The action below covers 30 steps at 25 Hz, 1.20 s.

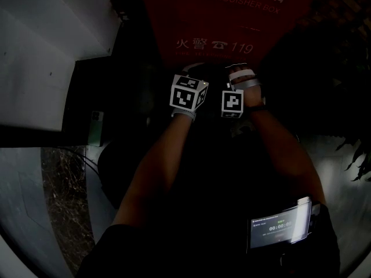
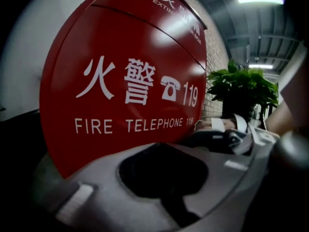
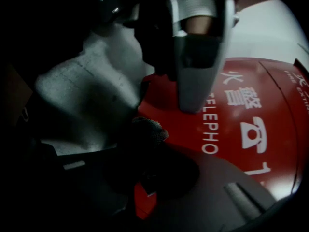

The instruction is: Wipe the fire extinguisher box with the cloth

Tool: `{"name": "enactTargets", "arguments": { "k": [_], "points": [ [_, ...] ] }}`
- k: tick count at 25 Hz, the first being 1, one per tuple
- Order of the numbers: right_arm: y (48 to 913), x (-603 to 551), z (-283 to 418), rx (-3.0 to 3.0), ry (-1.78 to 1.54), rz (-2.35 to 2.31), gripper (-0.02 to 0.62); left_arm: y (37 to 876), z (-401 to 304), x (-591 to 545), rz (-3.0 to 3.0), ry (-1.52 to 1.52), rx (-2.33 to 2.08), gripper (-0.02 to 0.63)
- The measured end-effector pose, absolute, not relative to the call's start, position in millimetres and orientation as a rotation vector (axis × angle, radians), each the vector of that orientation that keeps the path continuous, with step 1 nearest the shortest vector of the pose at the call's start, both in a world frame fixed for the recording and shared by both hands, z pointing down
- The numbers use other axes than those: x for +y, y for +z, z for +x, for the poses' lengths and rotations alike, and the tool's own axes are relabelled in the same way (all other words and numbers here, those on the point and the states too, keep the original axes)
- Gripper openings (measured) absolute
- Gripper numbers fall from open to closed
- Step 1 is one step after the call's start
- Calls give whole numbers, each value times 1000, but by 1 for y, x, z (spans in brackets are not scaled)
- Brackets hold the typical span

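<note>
The red fire extinguisher box stands right ahead, its front printed with white characters, "119" and "FIRE TELEPHONE". My left gripper sits close to the lower front of the box with its grey jaws together and nothing between them. My right gripper is shut on a dark textured cloth at the box's lower left edge. The left gripper's grey fingers reach down just above the cloth. In the dim head view both marker cubes sit side by side below the box.
A potted green plant stands to the right of the box, before a brick wall. A pale wall panel lies to the left. A small lit screen hangs at the person's waist.
</note>
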State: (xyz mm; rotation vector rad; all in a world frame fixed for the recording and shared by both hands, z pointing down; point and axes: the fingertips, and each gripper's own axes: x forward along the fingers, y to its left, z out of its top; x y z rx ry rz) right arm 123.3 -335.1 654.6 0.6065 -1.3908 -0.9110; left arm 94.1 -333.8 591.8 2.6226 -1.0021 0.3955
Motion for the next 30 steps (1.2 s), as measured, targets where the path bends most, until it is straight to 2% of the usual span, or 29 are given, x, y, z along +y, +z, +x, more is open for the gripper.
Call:
{"name": "enactTargets", "arguments": {
  "k": [6, 12, 19, 23, 30],
  "points": [
    [683, -331, 126, -1405, -833, 539, 44, 587, 91, -335, 2620, 379, -1033, 3],
    [627, -322, 103, -1490, -872, 700, 48, 533, 76, -324, 2673, 204, -1089, 3],
    [469, -306, 110, -1575, -1024, 1003, 48, 455, 65, -302, 2796, 184, -1084, 3],
    [371, -303, 108, -1499, -1220, 1102, 48, 396, 69, -302, 2842, 128, -1076, 3],
    [220, -312, 79, -1408, -1463, 1237, 48, 284, 63, -307, 2918, -78, -1122, 3]
  ]
}}
